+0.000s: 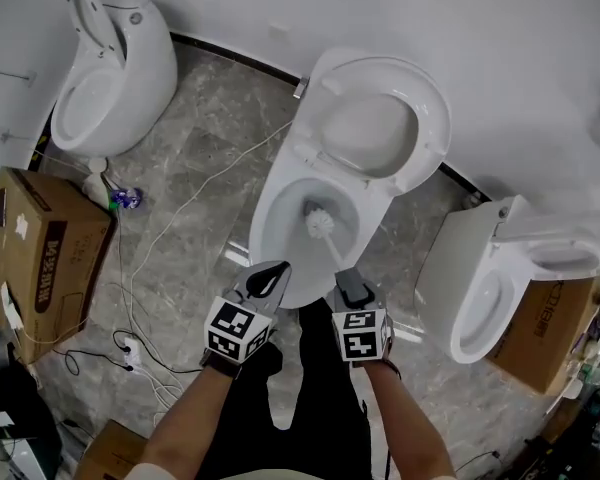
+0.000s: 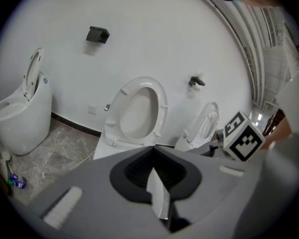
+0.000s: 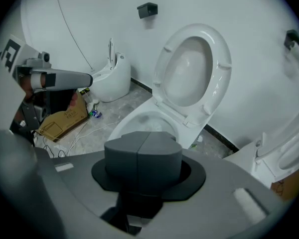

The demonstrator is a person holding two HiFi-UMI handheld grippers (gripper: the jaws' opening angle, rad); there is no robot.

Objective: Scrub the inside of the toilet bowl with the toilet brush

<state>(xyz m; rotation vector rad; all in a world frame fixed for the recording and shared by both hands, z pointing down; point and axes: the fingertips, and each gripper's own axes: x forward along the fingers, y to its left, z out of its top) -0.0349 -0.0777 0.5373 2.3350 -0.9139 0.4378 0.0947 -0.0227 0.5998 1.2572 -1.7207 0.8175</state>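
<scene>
White toilet bowl (image 1: 265, 218) holds toilet brush (image 1: 320, 224), pinched by right tongs (image 1: 348, 281); left tongs (image 1: 270, 274) pressed together.

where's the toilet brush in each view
Head view: the toilet brush is just below centre, its head in the toilet bowl and its handle running down to the right gripper.
Left gripper view: not in it.
Right gripper view: not visible; the shut jaws fill the middle.
Shared landmark: the middle toilet's raised lid, in all three views.
</scene>
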